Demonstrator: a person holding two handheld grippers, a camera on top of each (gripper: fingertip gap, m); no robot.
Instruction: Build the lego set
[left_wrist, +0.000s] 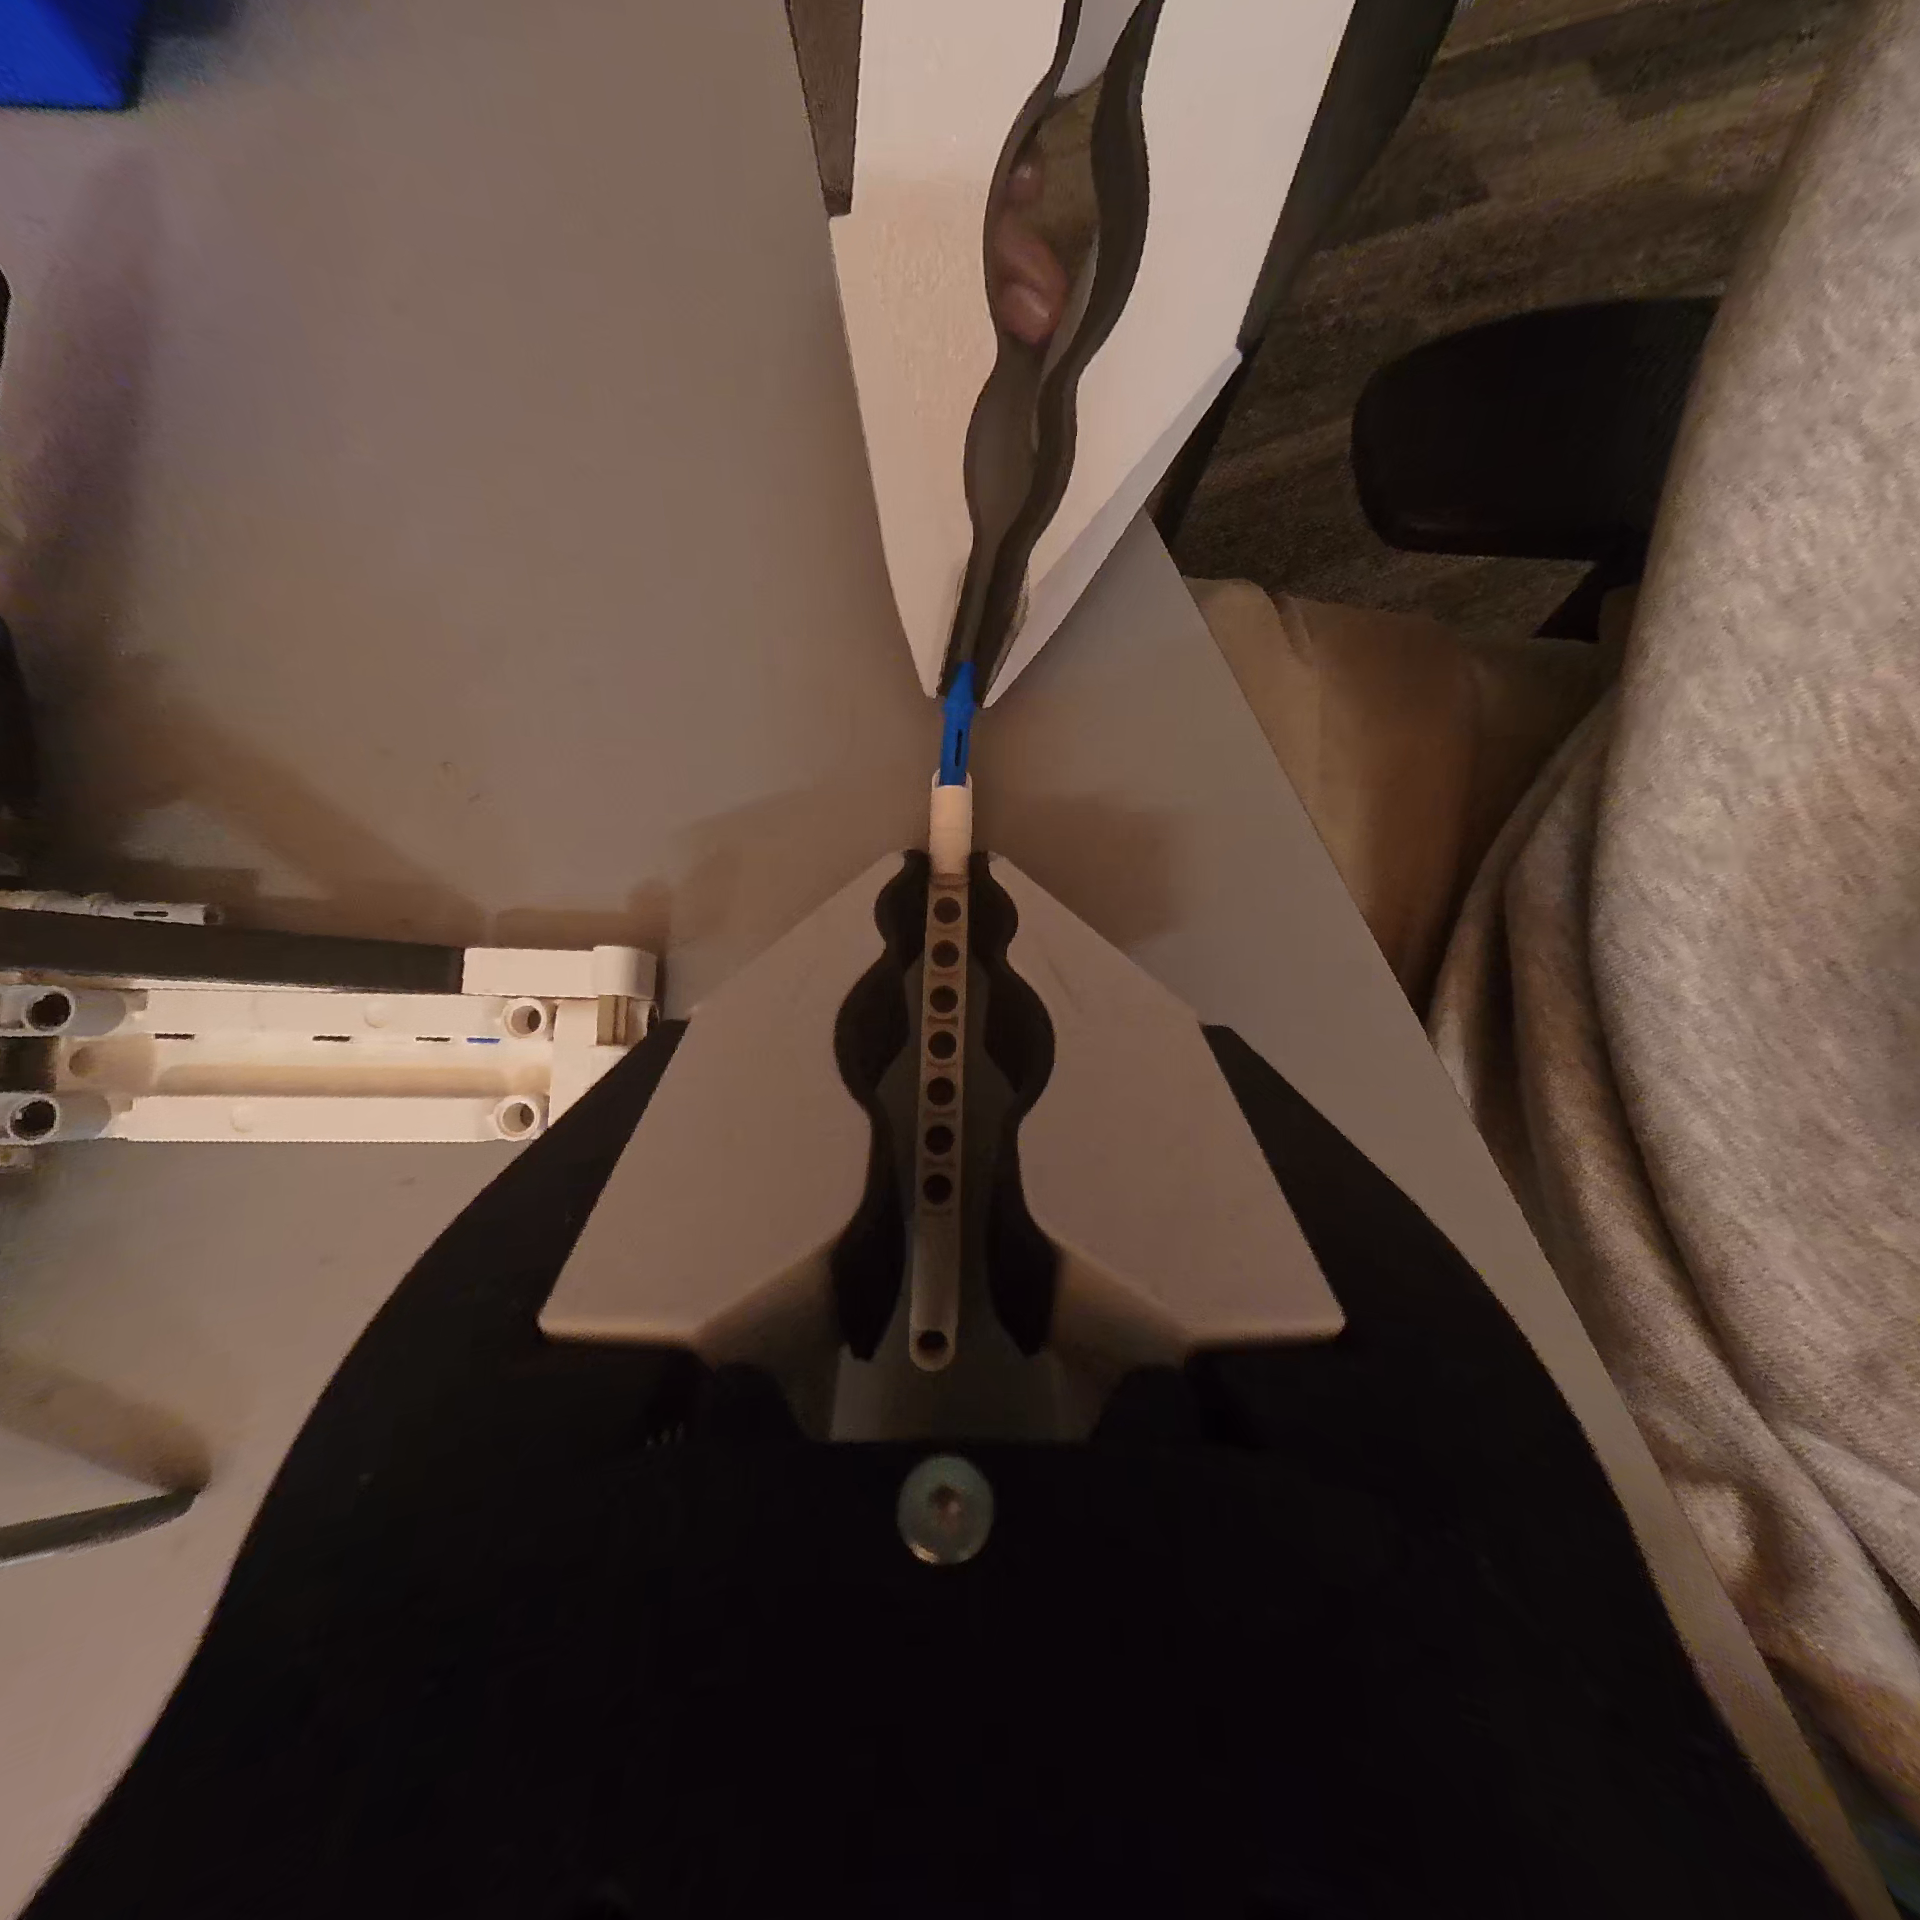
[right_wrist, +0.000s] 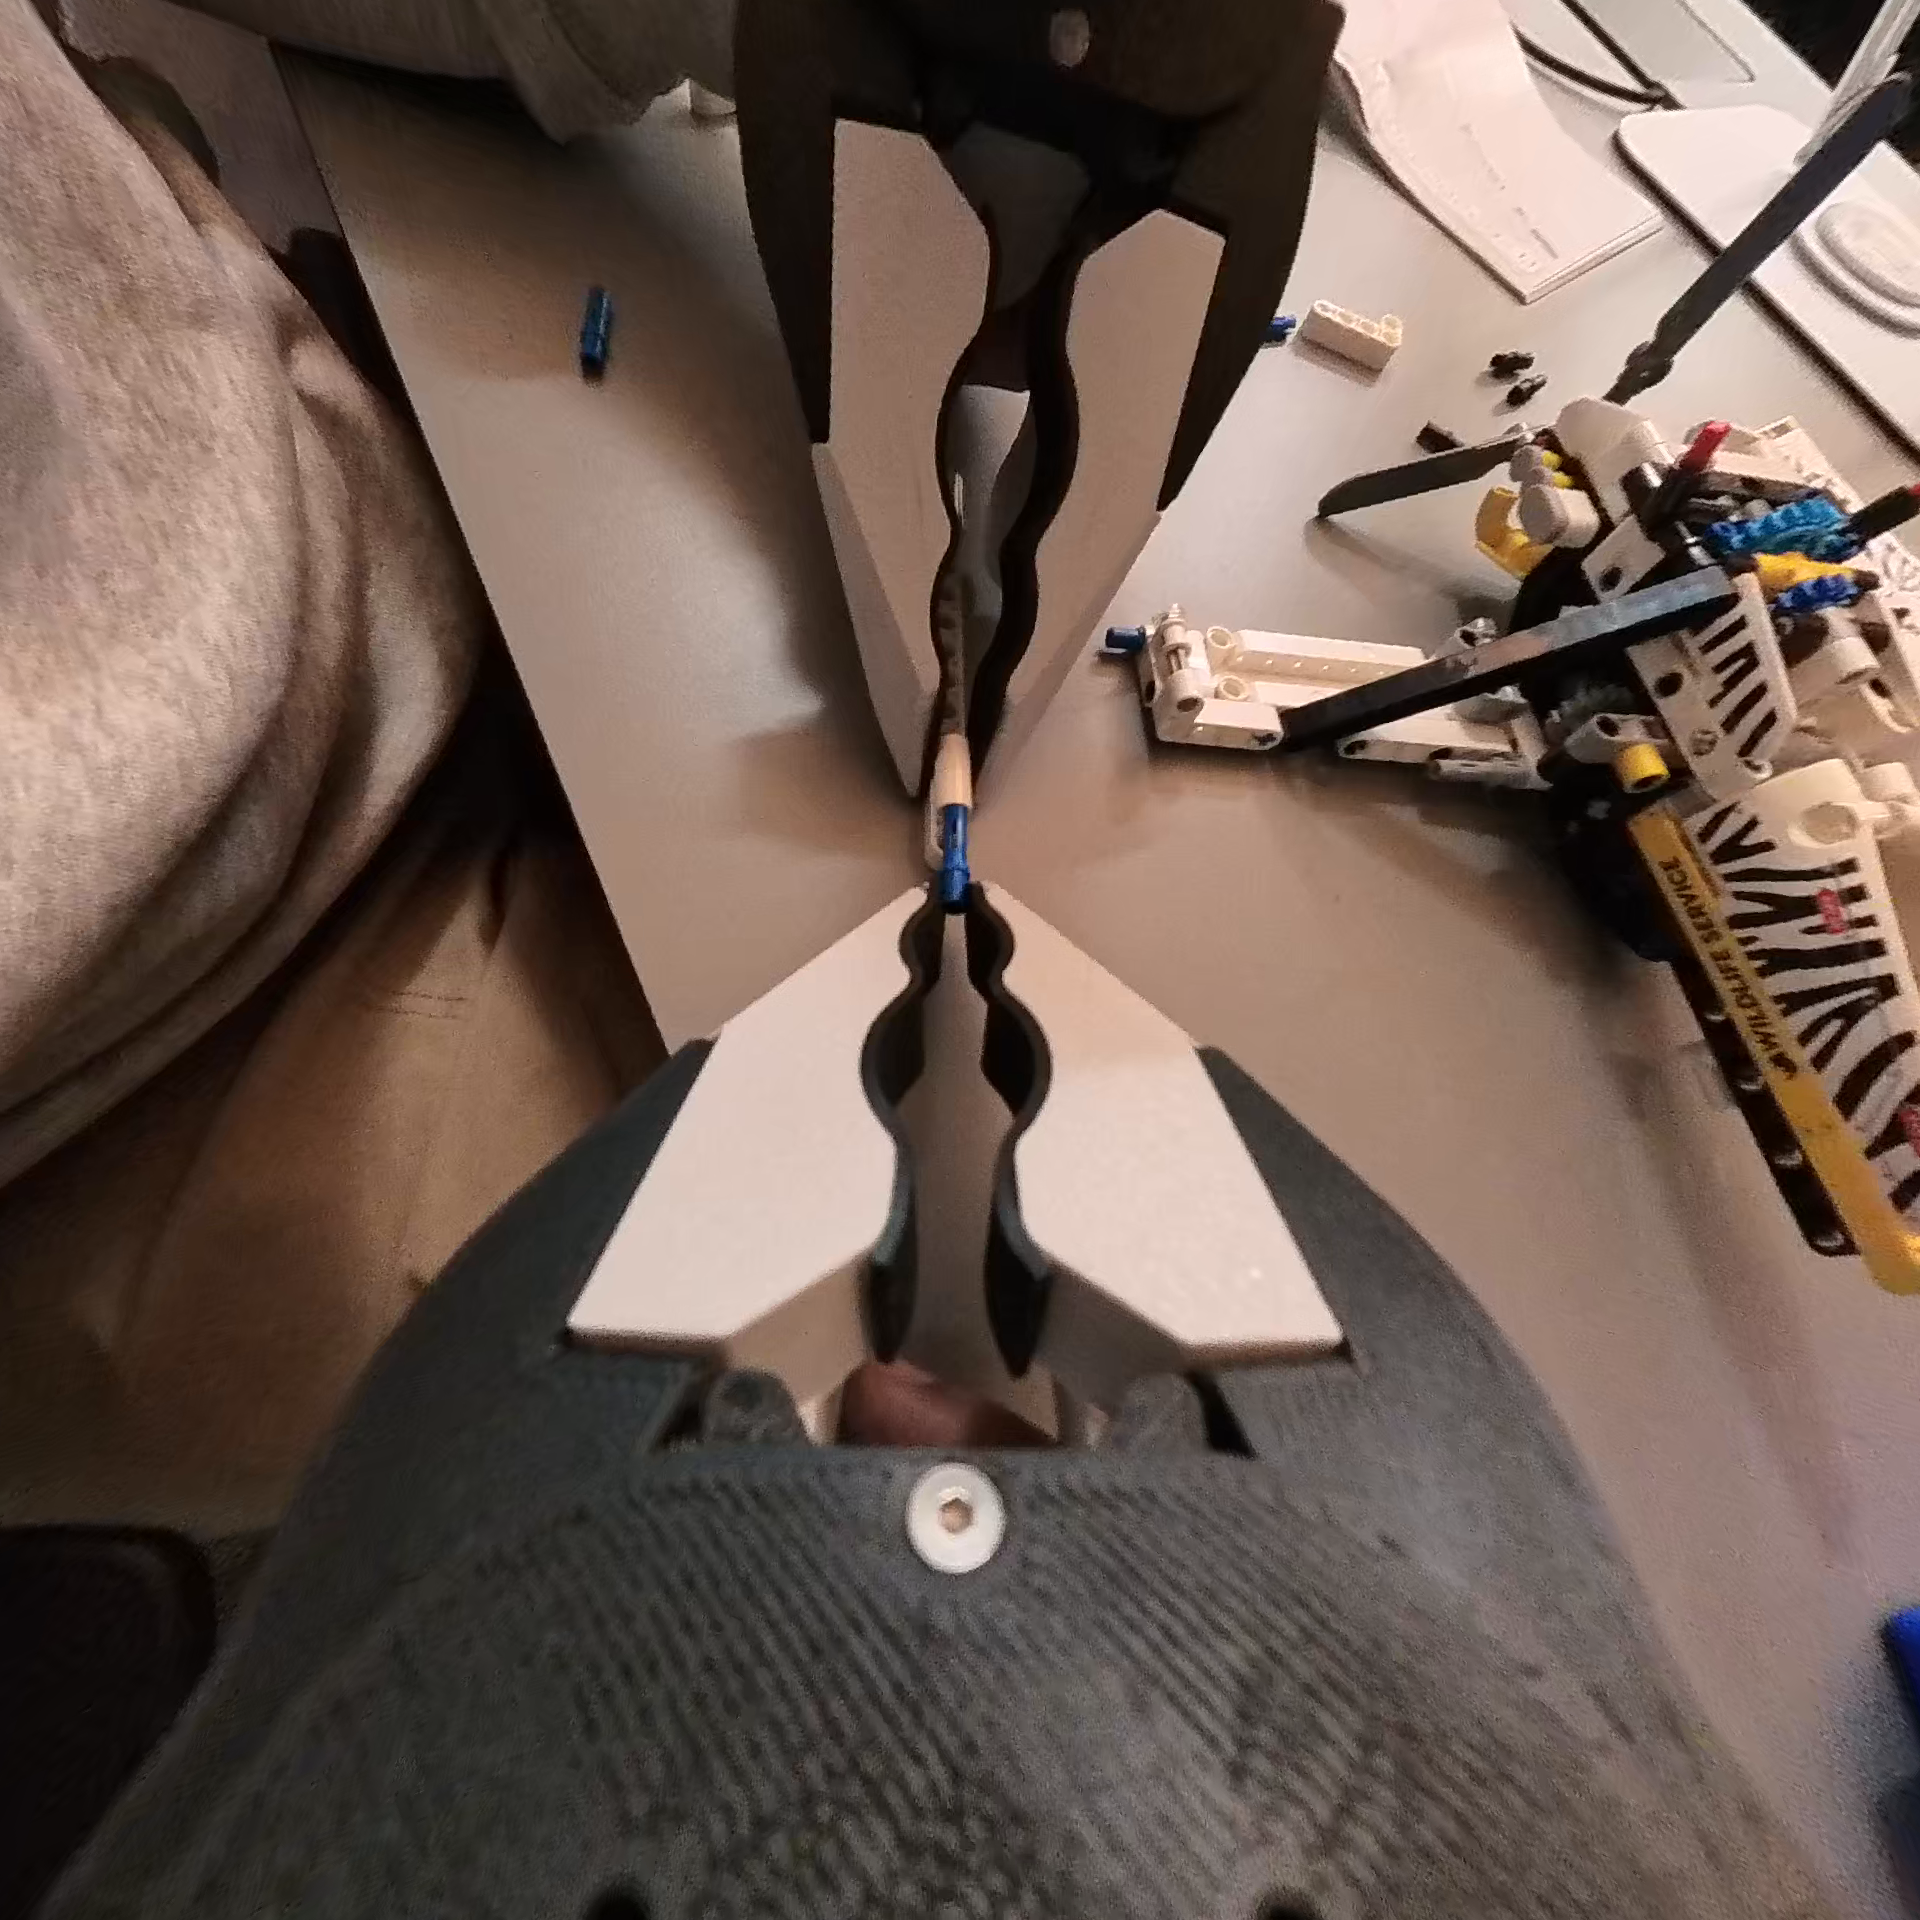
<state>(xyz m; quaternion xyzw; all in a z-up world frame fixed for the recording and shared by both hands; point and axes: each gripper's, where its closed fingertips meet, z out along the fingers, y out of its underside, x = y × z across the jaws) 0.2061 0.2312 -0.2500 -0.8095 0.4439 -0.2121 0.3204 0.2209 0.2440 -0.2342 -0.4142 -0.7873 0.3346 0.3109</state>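
Note:
My left gripper (left_wrist: 945, 857) is shut on a long grey beam (left_wrist: 943, 1049) with a row of holes. The beam's pale tip (left_wrist: 951, 821) sticks out past the fingertips. My right gripper (right_wrist: 951, 902) is shut on a small blue pin (right_wrist: 953, 868). The two grippers face each other tip to tip just above the table. The pin (left_wrist: 956, 722) touches the beam's pale tip (right_wrist: 952, 779). The right gripper (left_wrist: 961, 675) shows at the top of the left wrist view. The left gripper (right_wrist: 956, 727) shows at the top of the right wrist view.
A partly built helicopter model (right_wrist: 1662, 665) with zebra stripes and black blades lies on the table to the right; its white tail frame (left_wrist: 312, 1049) lies beside my left gripper. A loose blue pin (right_wrist: 594, 327), a white brick (right_wrist: 1351, 332) and small black pins (right_wrist: 1512, 374) lie on the table. A person's grey clothing (right_wrist: 156, 520) is at the table edge. Only a small space, under 4 cm, lies between the two pairs of fingers.

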